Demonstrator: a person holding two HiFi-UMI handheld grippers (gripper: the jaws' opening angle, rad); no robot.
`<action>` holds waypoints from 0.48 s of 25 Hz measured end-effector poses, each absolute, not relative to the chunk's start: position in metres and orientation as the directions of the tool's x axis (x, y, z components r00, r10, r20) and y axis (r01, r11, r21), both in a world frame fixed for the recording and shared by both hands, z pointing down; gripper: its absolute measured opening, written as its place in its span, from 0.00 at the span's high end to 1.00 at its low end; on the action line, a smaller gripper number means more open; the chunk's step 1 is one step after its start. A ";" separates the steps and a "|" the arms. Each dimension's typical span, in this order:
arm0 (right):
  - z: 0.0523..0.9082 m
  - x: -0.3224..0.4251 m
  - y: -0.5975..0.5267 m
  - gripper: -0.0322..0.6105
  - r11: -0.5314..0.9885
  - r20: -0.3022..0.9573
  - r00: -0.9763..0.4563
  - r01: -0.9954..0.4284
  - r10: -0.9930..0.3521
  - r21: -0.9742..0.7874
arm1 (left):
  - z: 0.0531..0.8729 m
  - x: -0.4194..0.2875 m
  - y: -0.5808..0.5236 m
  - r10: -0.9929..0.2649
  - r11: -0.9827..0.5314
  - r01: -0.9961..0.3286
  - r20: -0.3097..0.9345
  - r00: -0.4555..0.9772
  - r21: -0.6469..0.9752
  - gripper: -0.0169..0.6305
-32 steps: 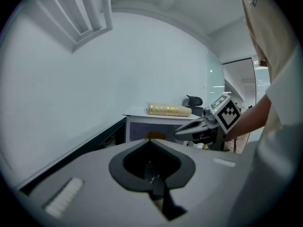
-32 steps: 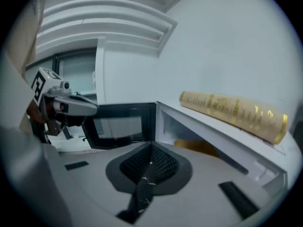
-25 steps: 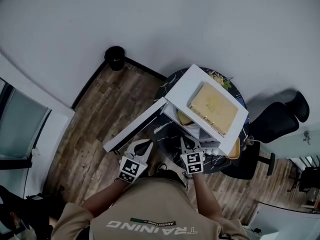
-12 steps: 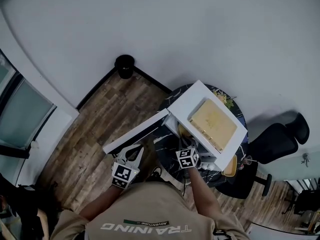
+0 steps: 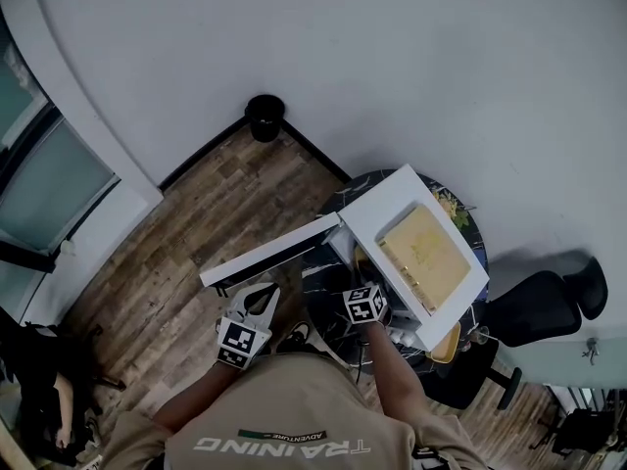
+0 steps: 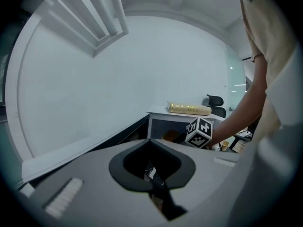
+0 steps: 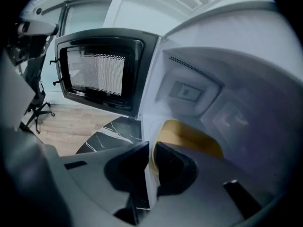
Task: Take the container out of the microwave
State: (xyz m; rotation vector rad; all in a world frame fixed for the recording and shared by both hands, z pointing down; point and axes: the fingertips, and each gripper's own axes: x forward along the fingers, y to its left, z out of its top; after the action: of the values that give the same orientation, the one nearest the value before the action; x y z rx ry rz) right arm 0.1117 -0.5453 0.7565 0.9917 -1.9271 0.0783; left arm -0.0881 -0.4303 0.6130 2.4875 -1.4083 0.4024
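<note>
Right tongs have entered the microwave, pinching the yellow container by its rim for withdrawal. Left tongs closed, idle.

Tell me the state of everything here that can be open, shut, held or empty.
microwave door: swung wide open.
yellow container: inside the microwave, rim between the right tool's jaws.
right tool: reached into the microwave, shut on the yellow container's rim.
left tool: shut, empty, held outside the microwave.
</note>
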 end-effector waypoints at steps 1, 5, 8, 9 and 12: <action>0.759 0.112 -0.546 0.93 0.671 0.764 -0.233 -0.667 -0.601 0.324 | 0.611 -0.089 -0.432 -0.796 -0.497 -0.864 0.357 0.489 0.077 0.96; 0.759 0.112 -0.546 0.93 0.670 0.762 -0.238 -0.670 -0.602 0.319 | 0.606 -0.093 -0.437 -0.807 -0.485 -0.872 0.352 0.474 0.061 0.96; 0.756 0.111 -0.542 0.93 0.676 0.758 -0.255 -0.668 -0.600 0.311 | 0.605 -0.093 -0.437 -0.803 -0.492 -0.869 0.356 0.479 0.058 0.96; 0.755 0.111 -0.539 0.93 0.679 0.757 -0.260 -0.667 -0.599 0.307 | 0.605 -0.092 -0.436 -0.799 -0.498 -0.865 0.356 0.484 0.057 0.96; 0.747 0.108 -0.529 0.93 0.685 0.753 -0.268 -0.658 -0.601 0.313 | 0.603 -0.092 -0.434 -0.789 -0.520 -0.853 0.353 0.504 0.055 0.96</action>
State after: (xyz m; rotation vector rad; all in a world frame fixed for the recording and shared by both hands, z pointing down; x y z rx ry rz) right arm 0.1077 -0.5287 0.7472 0.9749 -1.9600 0.0769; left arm -0.0917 -0.4343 0.6030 2.5249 -1.4011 0.4203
